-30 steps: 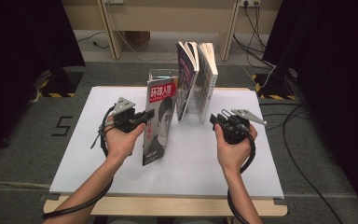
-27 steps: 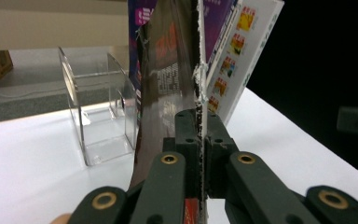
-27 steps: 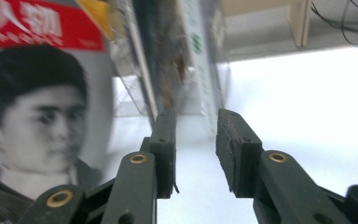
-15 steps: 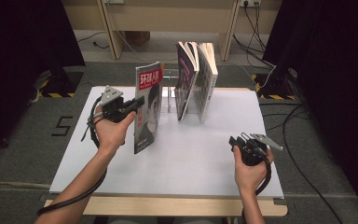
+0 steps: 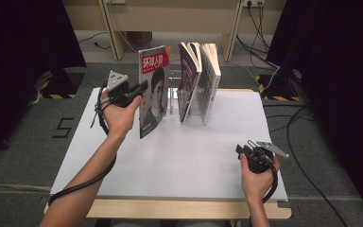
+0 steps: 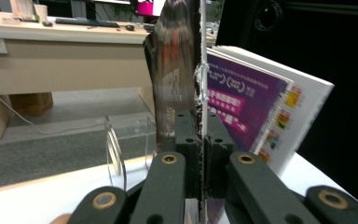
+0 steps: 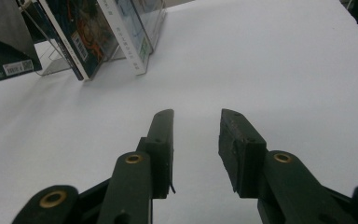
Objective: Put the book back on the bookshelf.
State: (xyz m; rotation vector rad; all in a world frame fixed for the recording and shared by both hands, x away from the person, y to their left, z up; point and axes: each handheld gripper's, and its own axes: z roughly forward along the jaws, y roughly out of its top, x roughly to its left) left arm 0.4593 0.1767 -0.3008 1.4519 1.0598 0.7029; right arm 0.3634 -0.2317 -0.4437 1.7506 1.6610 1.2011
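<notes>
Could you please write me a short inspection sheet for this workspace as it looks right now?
Surface: white table, mostly bare, with a wooden front edge.
Job's things: magazine lifted upright off the table; books leaning in a clear rack at the far side.
Clutter: nothing seen.
Grippers: left gripper shut on the magazine's edge; right gripper open, nothing between its jaws, low over the table near the right front.
Cables: one trails from each gripper; more lie on the floor to the right.
Surroundings: grey floor, dark curtains at both sides, wooden desk behind.
</notes>
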